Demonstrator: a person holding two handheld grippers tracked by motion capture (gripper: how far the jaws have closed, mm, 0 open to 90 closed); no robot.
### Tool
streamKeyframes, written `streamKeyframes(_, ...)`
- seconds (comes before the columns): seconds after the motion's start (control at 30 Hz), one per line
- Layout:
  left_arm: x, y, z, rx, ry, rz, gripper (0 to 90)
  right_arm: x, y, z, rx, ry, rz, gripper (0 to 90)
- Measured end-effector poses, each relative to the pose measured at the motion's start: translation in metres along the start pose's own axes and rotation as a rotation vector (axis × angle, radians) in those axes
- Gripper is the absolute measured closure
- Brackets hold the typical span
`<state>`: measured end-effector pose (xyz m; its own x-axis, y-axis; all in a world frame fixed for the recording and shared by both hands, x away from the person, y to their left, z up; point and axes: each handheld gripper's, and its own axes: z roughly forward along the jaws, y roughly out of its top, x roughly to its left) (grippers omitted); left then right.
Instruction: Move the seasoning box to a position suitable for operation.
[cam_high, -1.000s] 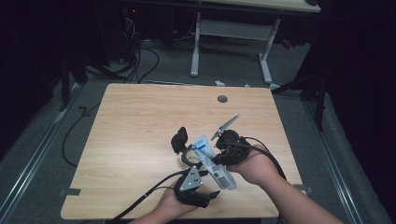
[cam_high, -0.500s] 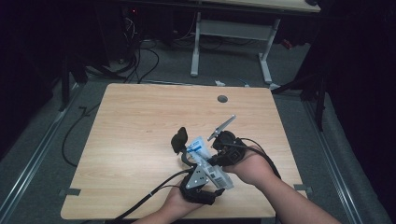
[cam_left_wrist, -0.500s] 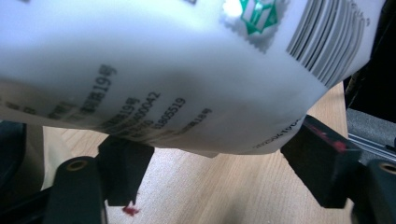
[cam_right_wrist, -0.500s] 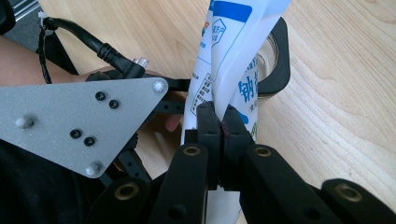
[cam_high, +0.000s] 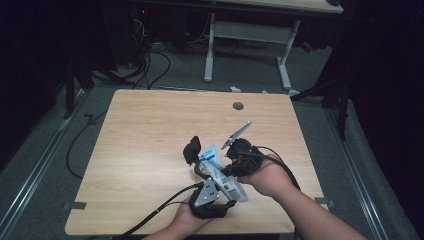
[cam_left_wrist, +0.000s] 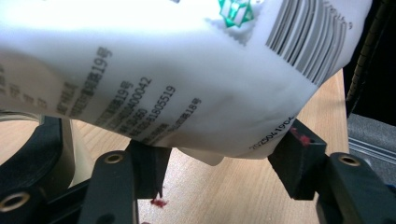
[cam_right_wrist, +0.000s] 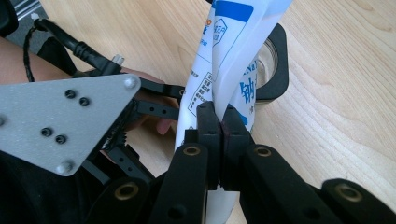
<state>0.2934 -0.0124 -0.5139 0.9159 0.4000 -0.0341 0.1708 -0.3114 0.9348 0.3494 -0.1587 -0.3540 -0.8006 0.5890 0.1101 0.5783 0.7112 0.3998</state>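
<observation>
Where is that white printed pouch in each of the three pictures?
High view: the white pouch lies low in the centre, between both grippers.
Left gripper view: it spans the upper part, above the jaws.
Right gripper view: it stands upright at centre, pinched by the jaws.
Shared landmark: the wooden table.

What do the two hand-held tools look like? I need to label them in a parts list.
Both tongs are black plastic with brass-coloured pivot screws. The left tongs have dark red pads. A grey three-cornered plate with small screws tops the left tool, and a black cable trails from it. Forearms are bare.
</observation>
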Motion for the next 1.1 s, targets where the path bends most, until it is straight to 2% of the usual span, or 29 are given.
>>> streamKeyframes(0.37,-0.005,-0.001,-0.007,-0.014,0.011,0.031,48.1,0.000,0.001,0.003,0.013,-0.012,-0.010,89.4)
streamKeyframes(0.67,-0.006,0.000,-0.006,-0.004,-0.011,0.017,49.1,0.000,0.003,0.008,0.031,-0.032,0.003,89.3)
streamKeyframes(1.1,-0.009,0.007,-0.006,0.003,-0.009,0.049,50.2,0.000,0.005,0.009,0.035,-0.062,0.013,89.1)
